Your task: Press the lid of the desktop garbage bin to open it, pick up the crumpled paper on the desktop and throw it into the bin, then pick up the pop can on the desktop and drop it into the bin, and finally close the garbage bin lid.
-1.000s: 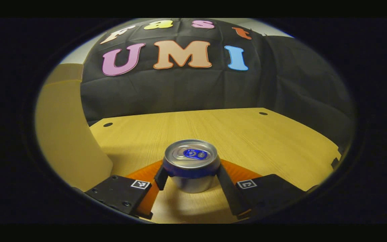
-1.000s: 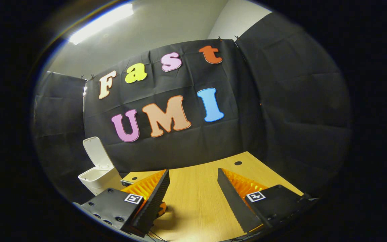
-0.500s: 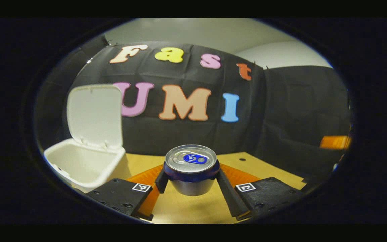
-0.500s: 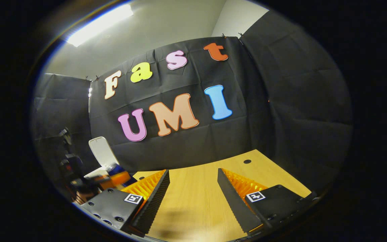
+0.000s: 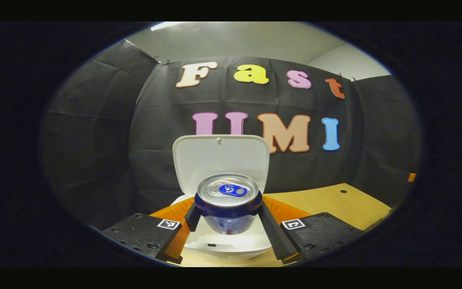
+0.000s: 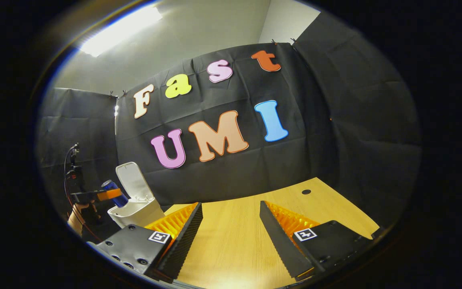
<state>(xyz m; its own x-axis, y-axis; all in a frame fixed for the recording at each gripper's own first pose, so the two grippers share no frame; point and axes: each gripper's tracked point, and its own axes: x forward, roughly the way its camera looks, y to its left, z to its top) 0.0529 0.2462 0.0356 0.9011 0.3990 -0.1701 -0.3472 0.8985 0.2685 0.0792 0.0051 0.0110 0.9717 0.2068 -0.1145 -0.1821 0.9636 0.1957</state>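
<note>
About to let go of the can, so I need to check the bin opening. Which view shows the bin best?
The left gripper view: the bin sits close, straight ahead, its lid upright behind the can held in the left gripper. The right gripper view shows the bin small, at the side, with the can above its near edge.

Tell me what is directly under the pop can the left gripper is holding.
The open garbage bin sits below the pop can, which the left gripper holds over its mouth, the raised lid behind. The can covers the bin's inside, so the crumpled paper cannot be confirmed.
</note>
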